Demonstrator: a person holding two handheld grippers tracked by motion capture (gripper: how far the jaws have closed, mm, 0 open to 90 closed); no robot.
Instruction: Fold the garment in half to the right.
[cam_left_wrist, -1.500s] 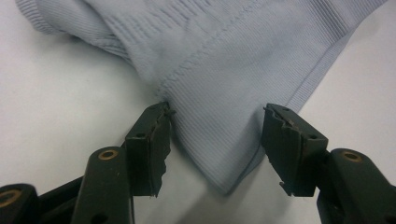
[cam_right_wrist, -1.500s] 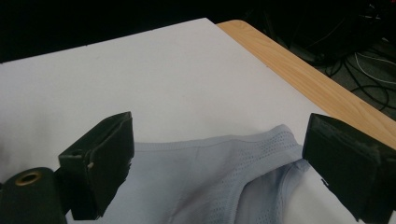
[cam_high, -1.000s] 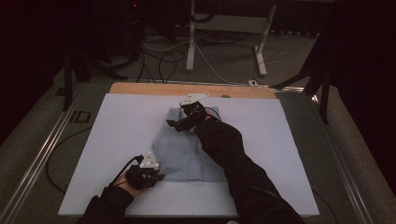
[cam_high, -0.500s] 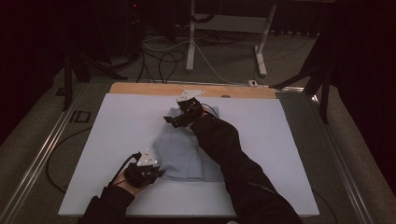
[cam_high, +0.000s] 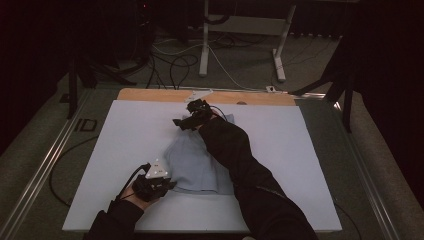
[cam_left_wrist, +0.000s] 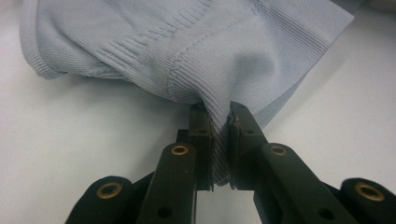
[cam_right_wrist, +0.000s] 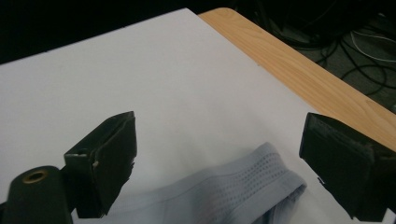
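Observation:
A light blue ribbed garment (cam_high: 192, 162) lies spread in the middle of the white table cover (cam_high: 125, 145). My left gripper (cam_high: 169, 184) is at the garment's near left corner, shut on a pinch of the ribbed cloth (cam_left_wrist: 187, 46), which bunches up between the jaws of the left gripper (cam_left_wrist: 219, 116). My right gripper (cam_high: 180, 122) hovers at the far edge of the garment with its jaws wide apart. In the right gripper view a perforated hem of the garment (cam_right_wrist: 233, 186) lies below the right gripper (cam_right_wrist: 217, 135), with nothing between its fingers.
A bare wooden strip (cam_high: 150, 95) runs along the table's far edge. Metal rails (cam_high: 45, 165) flank the table. Cables (cam_high: 170, 65) and a white stand (cam_high: 205, 45) sit on the floor beyond. The person's dark right sleeve (cam_high: 240, 165) crosses the garment.
The right gripper has drifted a little to the left along the garment's far edge. The left gripper has stayed at the near corner, still holding cloth.

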